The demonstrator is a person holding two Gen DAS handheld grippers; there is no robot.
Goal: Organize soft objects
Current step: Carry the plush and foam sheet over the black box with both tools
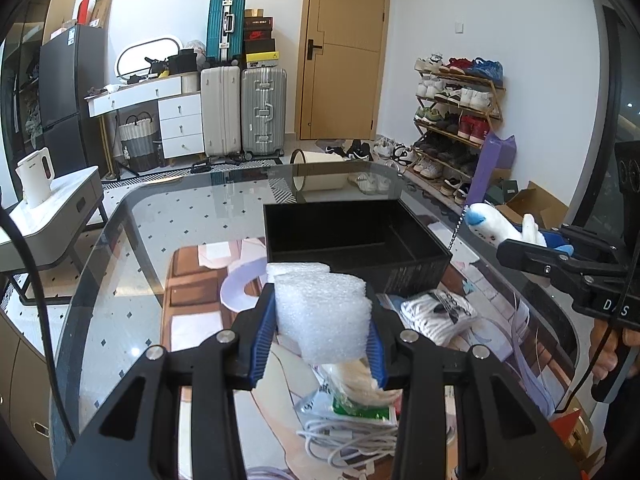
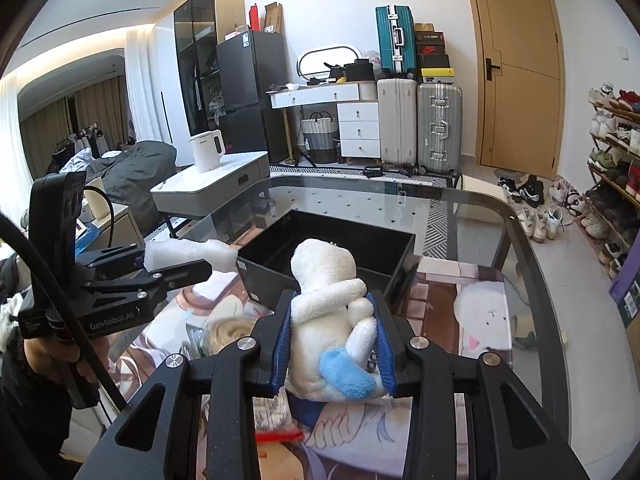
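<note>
My left gripper (image 1: 322,312) is shut on a white foam block (image 1: 322,314) and holds it above the table, just short of the open black box (image 1: 356,236). It also shows in the right wrist view (image 2: 188,258). My right gripper (image 2: 332,334) is shut on a white plush toy with blue fins (image 2: 328,320), near the box's (image 2: 328,248) front edge. In the left wrist view the toy (image 1: 500,226) hangs to the right of the box, with a bead chain dangling.
A folded white sock pair (image 1: 438,312), a bagged item with a green label (image 1: 352,400) and a white cable (image 1: 352,440) lie on the printed mat on the glass table (image 1: 160,216). A shoe rack (image 1: 456,120) stands right, suitcases (image 1: 244,112) behind.
</note>
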